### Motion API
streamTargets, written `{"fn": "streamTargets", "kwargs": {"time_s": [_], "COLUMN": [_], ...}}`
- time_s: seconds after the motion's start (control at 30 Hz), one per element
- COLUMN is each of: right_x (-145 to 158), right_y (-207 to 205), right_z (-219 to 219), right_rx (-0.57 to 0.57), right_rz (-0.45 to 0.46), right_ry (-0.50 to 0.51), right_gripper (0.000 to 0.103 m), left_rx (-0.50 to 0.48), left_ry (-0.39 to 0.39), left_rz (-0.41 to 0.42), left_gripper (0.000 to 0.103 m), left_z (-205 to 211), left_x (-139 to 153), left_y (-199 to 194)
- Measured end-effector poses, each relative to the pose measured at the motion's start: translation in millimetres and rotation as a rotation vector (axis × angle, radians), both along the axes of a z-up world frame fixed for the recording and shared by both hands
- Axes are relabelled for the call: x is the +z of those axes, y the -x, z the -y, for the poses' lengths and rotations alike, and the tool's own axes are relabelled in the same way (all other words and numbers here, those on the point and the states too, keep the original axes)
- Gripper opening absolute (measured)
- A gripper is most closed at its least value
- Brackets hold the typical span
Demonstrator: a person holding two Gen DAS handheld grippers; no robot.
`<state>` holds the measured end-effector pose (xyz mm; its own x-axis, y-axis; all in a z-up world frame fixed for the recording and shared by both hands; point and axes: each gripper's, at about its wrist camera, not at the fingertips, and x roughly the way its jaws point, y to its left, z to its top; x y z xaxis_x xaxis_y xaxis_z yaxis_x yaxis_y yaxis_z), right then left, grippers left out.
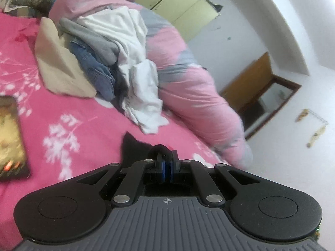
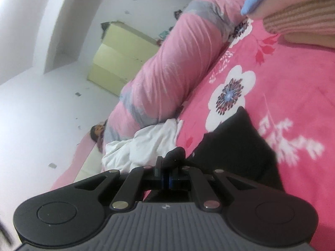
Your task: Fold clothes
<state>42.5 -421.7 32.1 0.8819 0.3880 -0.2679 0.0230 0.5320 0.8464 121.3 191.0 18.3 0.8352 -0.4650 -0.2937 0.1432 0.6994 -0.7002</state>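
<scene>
A black garment (image 1: 134, 148) lies on the pink flowered bedspread (image 1: 79, 113), and my left gripper (image 1: 167, 161) is shut on a bunched fold of it. In the right wrist view the same black garment (image 2: 236, 144) spreads over the bedspread (image 2: 293, 87), with my right gripper (image 2: 167, 167) shut on another bunched edge. Behind lies a heap of unfolded clothes: a white piece (image 1: 134, 62), a grey one (image 1: 98, 39), blue jeans (image 1: 96, 71) and a cream one (image 1: 56, 62). The white piece (image 2: 142, 144) also shows beyond the right gripper.
A rolled pink and grey quilt (image 1: 188, 79) runs along the far side of the bed, seen too as the quilt (image 2: 167, 62) in the right view. A dark patterned flat object (image 1: 10, 136) lies at left. Striped fabric (image 2: 301, 18) lies on the bed at top right. Yellow cupboards (image 2: 119, 60) stand by the wall.
</scene>
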Motion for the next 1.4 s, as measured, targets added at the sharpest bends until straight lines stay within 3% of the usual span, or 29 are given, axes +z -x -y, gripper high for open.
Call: {"fn": "streamTargets", "kwargs": {"time_s": [0.33, 0.77, 0.83, 0.9, 1.0, 1.07, 1.13, 1.23, 1.4], "right_x": [-50.7, -105.5, -120.4, -136.9, -165.6, -180.0, -184.8, -183.5, -161.6], "right_y": [-128.9, -210.4, -220.6, -228.5, -233.4, -230.2, -224.1, -211.6, -188.4], "right_z": [16.2, 31.4, 36.4, 44.6, 63.5, 75.1, 83.1, 90.7, 87.7], "right_rx": [-0.054, -0.048, -0.033, -0.021, -0.030, -0.063, -0.099, -0.174, -0.249], "right_rz": [-0.123, -0.203, -0.219, -0.225, -0.177, -0.128, -0.076, -0.030, 0.000], "right_ry": [0.005, -0.009, -0.058, -0.147, -0.336, -0.442, -0.485, -0.492, -0.431], "right_gripper": [0.004, 0.005, 0.006, 0.008, 0.040, 0.043, 0.048, 0.049, 0.049], "left_rx": [0.040, -0.005, -0.026, -0.037, -0.040, -0.011, 0.010, 0.073, 0.126], "left_ry": [0.013, -0.038, 0.002, 0.100, 0.292, 0.383, 0.442, 0.431, 0.380], "left_rz": [-0.101, -0.166, -0.191, -0.220, -0.257, -0.271, -0.265, -0.220, -0.174], "left_gripper": [0.002, 0.002, 0.003, 0.004, 0.012, 0.013, 0.015, 0.026, 0.027], "left_z": [20.6, 34.8, 30.9, 21.6, 5.5, -3.8, -10.2, -15.3, -21.5], "left_x": [-51.2, -93.2, -104.3, -116.8, -137.0, -147.9, -152.2, -144.4, -121.4], "left_y": [-123.5, -195.6, -203.7, -210.5, -217.4, -218.0, -216.5, -209.5, -193.9]}}
